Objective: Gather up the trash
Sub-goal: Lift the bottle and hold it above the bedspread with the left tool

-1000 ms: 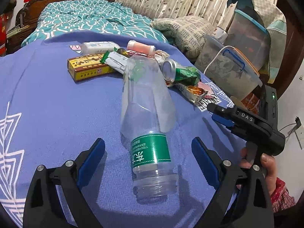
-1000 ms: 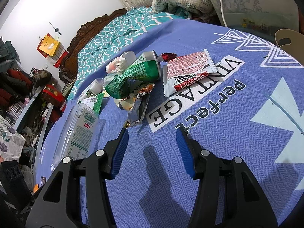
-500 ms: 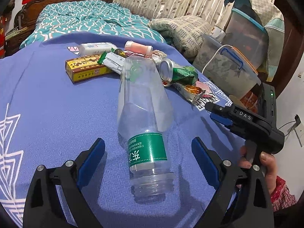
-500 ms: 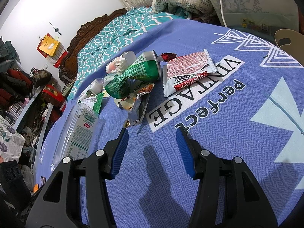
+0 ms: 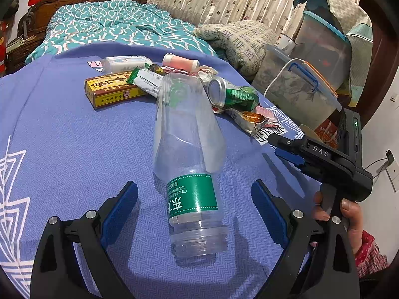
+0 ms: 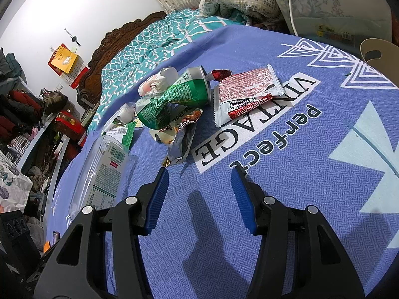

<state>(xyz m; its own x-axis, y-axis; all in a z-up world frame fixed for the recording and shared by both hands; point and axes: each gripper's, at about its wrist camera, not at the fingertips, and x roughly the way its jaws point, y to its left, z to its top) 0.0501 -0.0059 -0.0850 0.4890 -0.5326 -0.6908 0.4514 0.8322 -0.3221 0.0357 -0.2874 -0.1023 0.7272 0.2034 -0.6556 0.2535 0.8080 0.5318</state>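
Nothing's collected yet, looks like. Left tool point(image 5: 194, 214) gapes wide around the clear plastic bottle point(image 5: 189, 164), lower centre of frame, not pinching it. Right tool point(image 6: 199, 196) is released and empty; crushed green can point(image 6: 174, 99) and wrappers point(image 6: 247, 92) wait mid-frame.

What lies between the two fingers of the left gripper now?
In the left wrist view, the clear plastic bottle lies on the blue cloth between the open left gripper fingers, untouched by either pad.

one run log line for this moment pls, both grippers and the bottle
left gripper: open, astride plastic bottle, no contact | right gripper: open, empty, over blue cloth | crushed green can: in trash pile
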